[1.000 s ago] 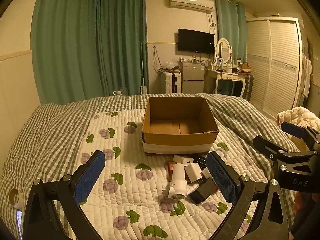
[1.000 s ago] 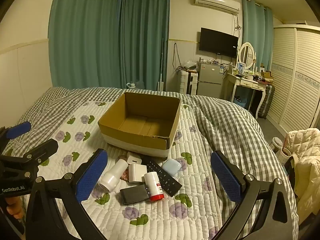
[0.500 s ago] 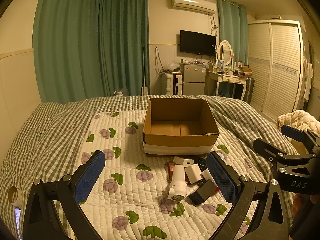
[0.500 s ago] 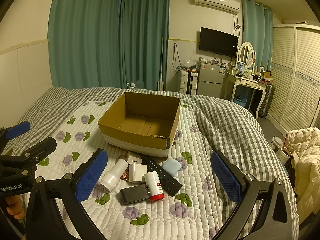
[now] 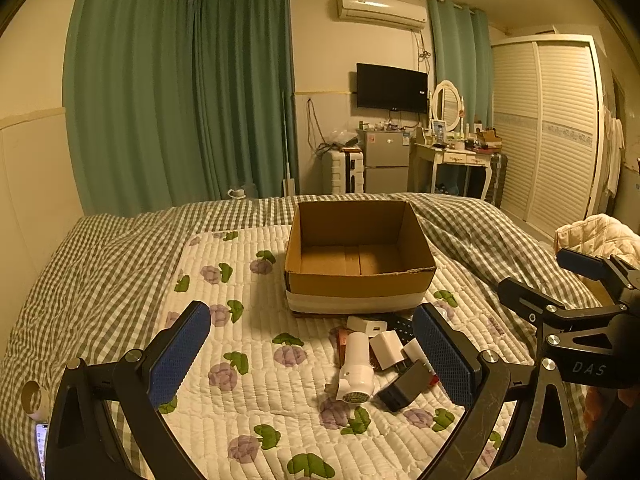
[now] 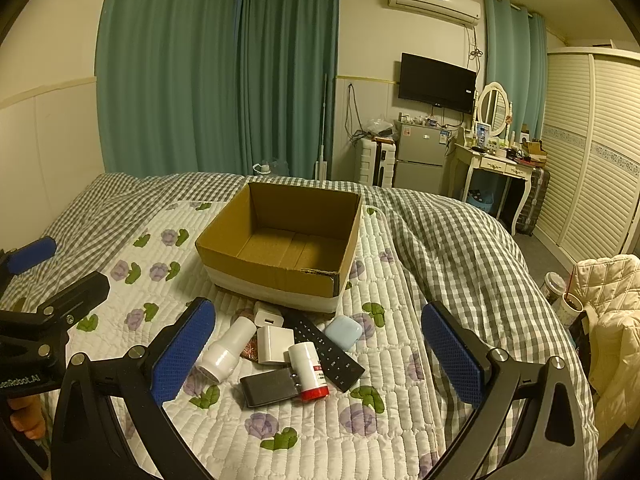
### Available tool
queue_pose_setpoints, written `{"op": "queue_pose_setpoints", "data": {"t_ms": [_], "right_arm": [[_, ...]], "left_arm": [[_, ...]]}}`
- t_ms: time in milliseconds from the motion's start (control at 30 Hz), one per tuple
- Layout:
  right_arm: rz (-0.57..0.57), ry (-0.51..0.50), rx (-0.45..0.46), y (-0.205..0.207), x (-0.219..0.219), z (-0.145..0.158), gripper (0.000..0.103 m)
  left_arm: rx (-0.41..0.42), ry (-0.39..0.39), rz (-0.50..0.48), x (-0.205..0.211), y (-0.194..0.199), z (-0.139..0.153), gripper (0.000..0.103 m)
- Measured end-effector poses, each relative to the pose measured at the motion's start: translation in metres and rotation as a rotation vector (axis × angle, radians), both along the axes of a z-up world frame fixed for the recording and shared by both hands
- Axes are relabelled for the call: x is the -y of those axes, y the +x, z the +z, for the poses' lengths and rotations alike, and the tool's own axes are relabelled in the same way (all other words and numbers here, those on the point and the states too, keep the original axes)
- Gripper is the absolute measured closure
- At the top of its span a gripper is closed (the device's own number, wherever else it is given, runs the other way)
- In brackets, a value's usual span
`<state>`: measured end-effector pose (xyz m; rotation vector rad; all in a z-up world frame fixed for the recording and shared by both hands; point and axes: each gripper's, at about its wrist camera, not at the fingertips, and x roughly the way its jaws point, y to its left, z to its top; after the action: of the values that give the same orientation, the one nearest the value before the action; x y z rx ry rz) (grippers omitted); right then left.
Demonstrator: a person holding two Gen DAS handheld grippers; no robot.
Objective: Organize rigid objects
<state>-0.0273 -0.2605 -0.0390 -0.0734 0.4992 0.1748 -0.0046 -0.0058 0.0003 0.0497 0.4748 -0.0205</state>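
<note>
Jaws of both tools stand spread wide with nothing between them. Seen from the right wrist, the right gripper (image 6: 319, 354) hangs over a cluster of small things on the quilted bed (image 6: 120, 320), just in front of the open cardboard box (image 6: 280, 276). A white bottle (image 6: 227, 350) lies on its side, long axis running from near-left to far-right, its wide end nearest the camera. Beside it the black remote (image 6: 326, 348) slants away toward the box. A red-based tube (image 6: 308, 370) lies with its red end nearest, partly over a dark flat case (image 6: 266, 389). Two white chargers (image 6: 273, 344) and a pale blue case (image 6: 343, 332) sit among them. The left gripper (image 5: 312, 360) frames the same cluster low and right of centre.
</note>
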Motion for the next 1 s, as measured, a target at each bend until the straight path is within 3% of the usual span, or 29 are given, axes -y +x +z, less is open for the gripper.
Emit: {"op": "queue_pose_setpoints", "data": {"t_ms": [1000], "right_arm": [[0.002, -0.003, -0.005, 0.0004, -0.0016, -0.006, 0.0]], "left_arm": [[0.001, -0.006, 0.005, 0.0007, 0.0001, -0.0014, 0.0]]}}
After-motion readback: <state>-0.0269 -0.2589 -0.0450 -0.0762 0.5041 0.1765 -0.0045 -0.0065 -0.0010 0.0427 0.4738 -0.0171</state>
